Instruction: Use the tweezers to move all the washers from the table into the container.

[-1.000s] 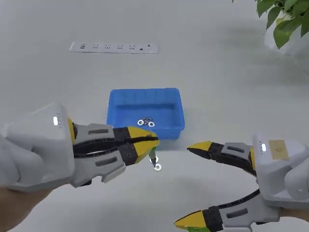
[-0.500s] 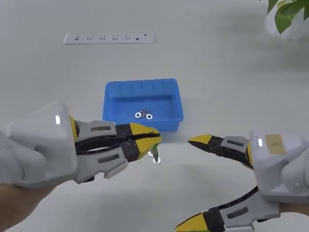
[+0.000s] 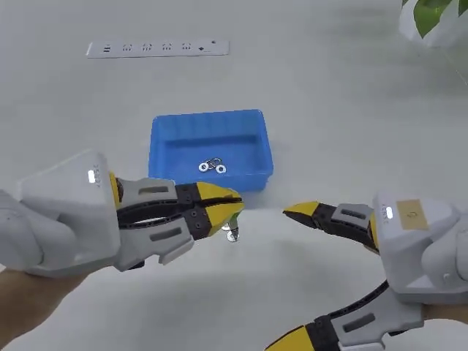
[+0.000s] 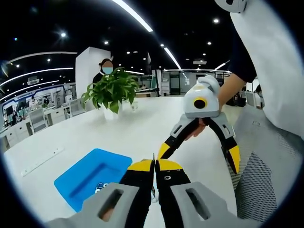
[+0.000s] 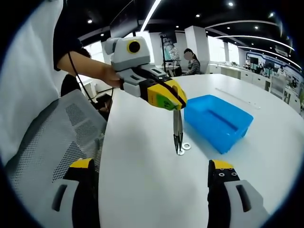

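Over the white table (image 3: 351,110), left tool (image 3: 232,206) clamps tweezers (image 5: 177,130) pointing down; right tool (image 3: 281,278) gapes.

Left tool (image 4: 154,165) pinching tweezers (image 4: 153,191), blue container (image 4: 85,173) beside

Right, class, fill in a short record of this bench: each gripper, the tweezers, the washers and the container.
left gripper: shut on the tweezers, which point down at the table
right gripper: open, holding nothing
loose washer: at the tweezers' tips, outside the container on its near side; whether it is gripped, cannot tell
container: blue, open-topped
washers in container: a small cluster near the front wall
power strip: on the table beyond the container
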{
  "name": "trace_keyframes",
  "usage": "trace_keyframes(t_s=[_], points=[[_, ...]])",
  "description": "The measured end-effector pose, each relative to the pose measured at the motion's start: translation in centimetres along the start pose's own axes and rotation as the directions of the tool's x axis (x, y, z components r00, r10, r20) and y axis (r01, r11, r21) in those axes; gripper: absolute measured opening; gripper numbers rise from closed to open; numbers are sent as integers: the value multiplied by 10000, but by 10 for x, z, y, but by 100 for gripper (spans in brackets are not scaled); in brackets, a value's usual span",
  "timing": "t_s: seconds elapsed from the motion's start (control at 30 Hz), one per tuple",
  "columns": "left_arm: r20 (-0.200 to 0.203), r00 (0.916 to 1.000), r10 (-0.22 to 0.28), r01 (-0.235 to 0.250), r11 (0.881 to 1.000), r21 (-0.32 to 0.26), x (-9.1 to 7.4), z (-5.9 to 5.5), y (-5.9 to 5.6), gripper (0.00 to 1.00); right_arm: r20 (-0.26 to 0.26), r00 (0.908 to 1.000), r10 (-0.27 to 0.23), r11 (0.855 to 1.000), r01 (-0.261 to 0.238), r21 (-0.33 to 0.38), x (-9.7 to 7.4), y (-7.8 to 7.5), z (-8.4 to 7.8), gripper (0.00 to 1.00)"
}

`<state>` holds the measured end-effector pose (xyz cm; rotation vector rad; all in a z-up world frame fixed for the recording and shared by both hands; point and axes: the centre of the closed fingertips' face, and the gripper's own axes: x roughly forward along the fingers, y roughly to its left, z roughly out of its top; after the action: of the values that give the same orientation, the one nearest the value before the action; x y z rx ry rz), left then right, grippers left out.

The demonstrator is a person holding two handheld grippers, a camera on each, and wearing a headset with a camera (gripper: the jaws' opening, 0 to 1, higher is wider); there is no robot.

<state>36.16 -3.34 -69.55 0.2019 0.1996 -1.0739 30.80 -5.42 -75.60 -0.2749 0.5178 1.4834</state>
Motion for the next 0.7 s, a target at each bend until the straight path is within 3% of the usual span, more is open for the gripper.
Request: trace_keyframes(t_s=[0.23,0.5,0.6,0.7], points=[[-212,9998,-64,67,9999,129,1,-6,-1,5,-11,9999,115,9999,-115,36,3,2,1,99],[-168,9997,-178,177,9998,-30,-1,-6,2,5,-70,9998,191,9998,-190,95,7,1,0,98],[-210,9993,-299,294,9993,-216,-1,-7,2,5,-83,9996,283,9996,-283,-23,12,-6,5,94],[-318,9990,-303,295,9992,-261,-2,-7,5,5,13,9993,372,9992,-372,-145,18,-14,13,83]])
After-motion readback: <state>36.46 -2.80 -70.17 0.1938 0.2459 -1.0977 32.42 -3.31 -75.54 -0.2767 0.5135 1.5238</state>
